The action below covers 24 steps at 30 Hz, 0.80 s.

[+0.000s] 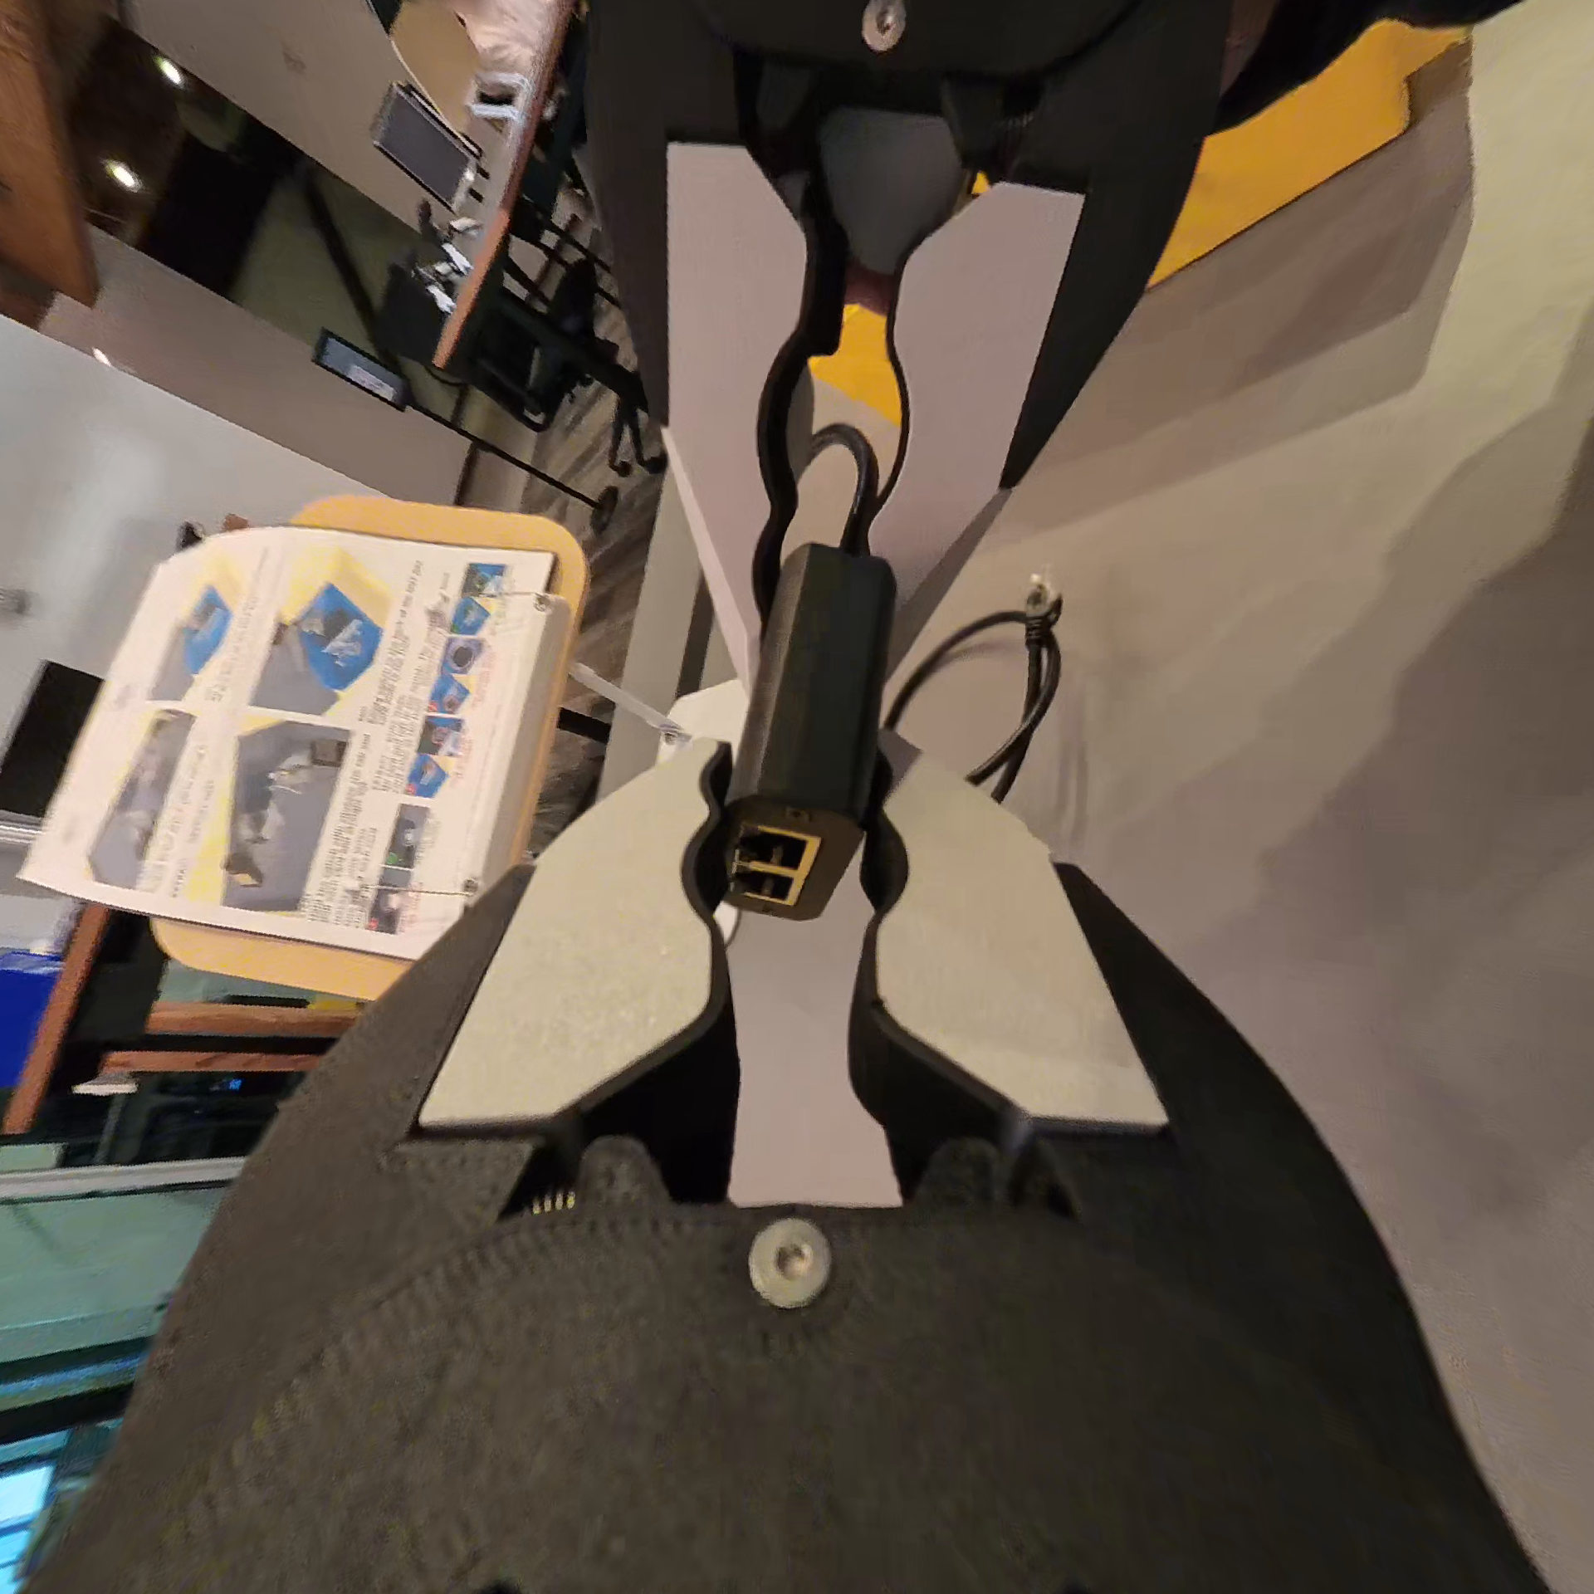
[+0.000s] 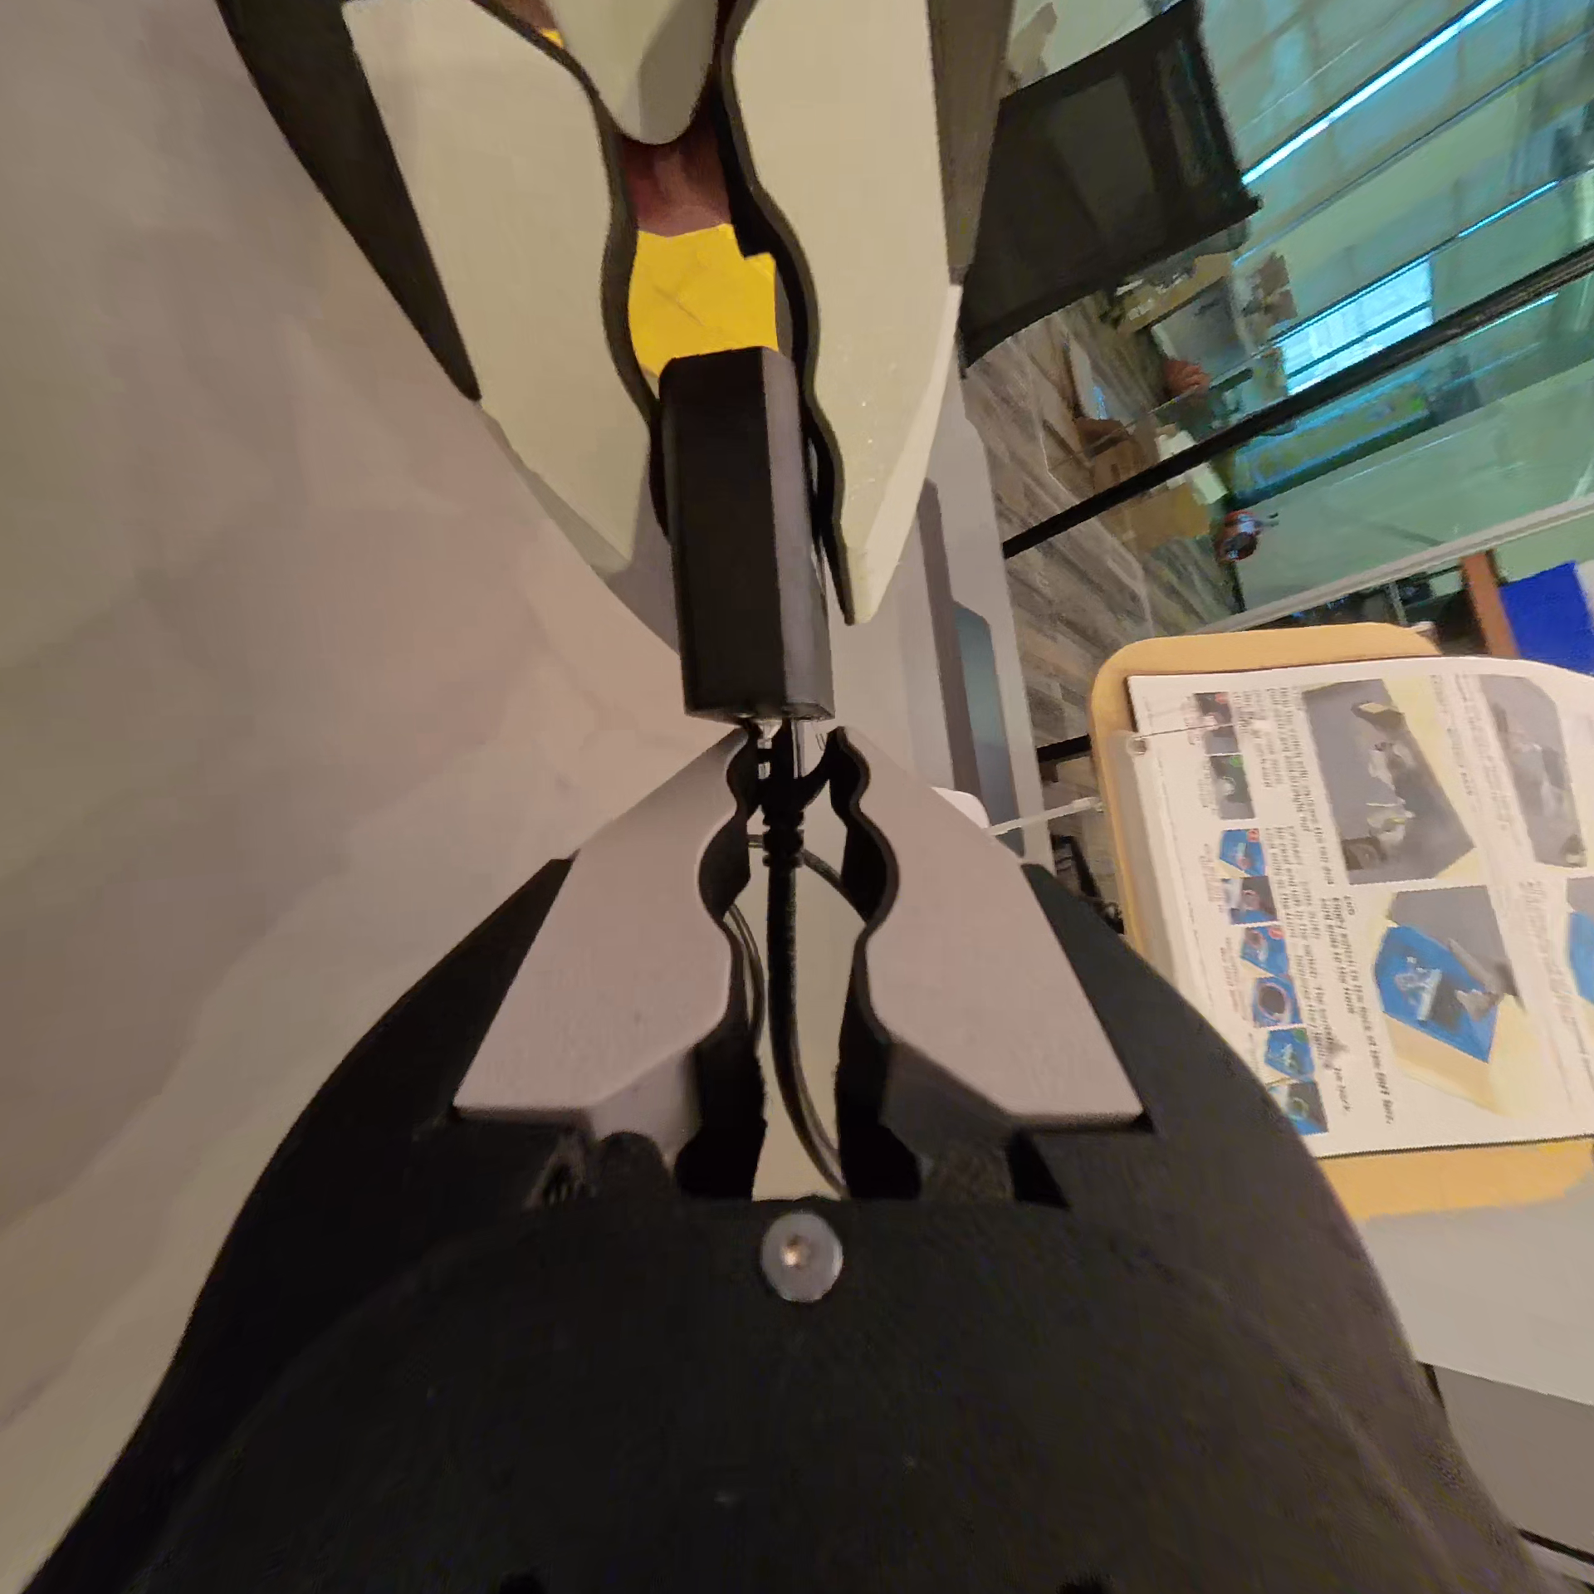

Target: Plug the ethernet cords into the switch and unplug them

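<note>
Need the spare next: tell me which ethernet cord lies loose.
The cord on the table right of the switch, plug bare. The other cord is pinched in the right claw.

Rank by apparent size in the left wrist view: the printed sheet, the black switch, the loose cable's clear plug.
1. printed sheet, the largest by area.
2. black switch, smaller, though it sits nearer the camera, gripped by the left gripper.
3. clear plug, by far the smallest.

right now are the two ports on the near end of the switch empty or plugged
Empty. In the left wrist view both gold-lined ports on the switch gape open, no plug inside; a spare ethernet cord lies loose on the table.
</note>
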Motion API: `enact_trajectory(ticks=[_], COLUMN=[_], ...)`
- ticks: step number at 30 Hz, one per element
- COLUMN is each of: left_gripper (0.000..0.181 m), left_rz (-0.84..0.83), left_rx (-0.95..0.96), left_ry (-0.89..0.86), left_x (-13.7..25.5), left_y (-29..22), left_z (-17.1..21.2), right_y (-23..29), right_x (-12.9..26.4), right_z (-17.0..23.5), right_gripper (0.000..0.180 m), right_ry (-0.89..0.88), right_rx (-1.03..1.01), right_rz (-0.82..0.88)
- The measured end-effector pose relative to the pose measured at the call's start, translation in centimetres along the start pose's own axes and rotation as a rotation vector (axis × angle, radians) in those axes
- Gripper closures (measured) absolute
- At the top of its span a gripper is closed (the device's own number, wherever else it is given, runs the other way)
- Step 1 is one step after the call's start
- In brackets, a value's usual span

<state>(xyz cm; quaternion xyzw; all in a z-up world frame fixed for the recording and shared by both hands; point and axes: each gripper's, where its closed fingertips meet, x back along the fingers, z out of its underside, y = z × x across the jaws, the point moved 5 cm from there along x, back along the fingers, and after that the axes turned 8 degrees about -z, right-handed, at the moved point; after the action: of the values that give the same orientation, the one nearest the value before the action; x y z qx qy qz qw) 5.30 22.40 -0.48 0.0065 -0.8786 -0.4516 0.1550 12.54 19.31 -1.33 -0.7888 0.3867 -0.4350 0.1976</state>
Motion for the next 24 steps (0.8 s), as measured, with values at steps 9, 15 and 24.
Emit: enact_trajectory(ticks=[9,15,24], left_gripper=[0.156,0.156,0.156], left_rz=[-0.008,0.035,0.097], left_rx=[-0.011,0.021,0.070], left_ry=[-0.050,-0.097,-0.119], left_x=[0.6,0.8,1.0], left_y=[0.5,0.8,1.1], left_z=[-0.6,-0.9,-1.0], right_y=[-0.2,-0.1,-0.1], right_x=[2.0,2.5,2.7], right_z=[-0.9,-1.2,-1.7], right_gripper=[0.161,0.166,0.167], right_ry=[-0.092,-0.109,-0.056], right_rx=[0.071,0.157,0.261], right_rz=[0.110,0.068,0.038])
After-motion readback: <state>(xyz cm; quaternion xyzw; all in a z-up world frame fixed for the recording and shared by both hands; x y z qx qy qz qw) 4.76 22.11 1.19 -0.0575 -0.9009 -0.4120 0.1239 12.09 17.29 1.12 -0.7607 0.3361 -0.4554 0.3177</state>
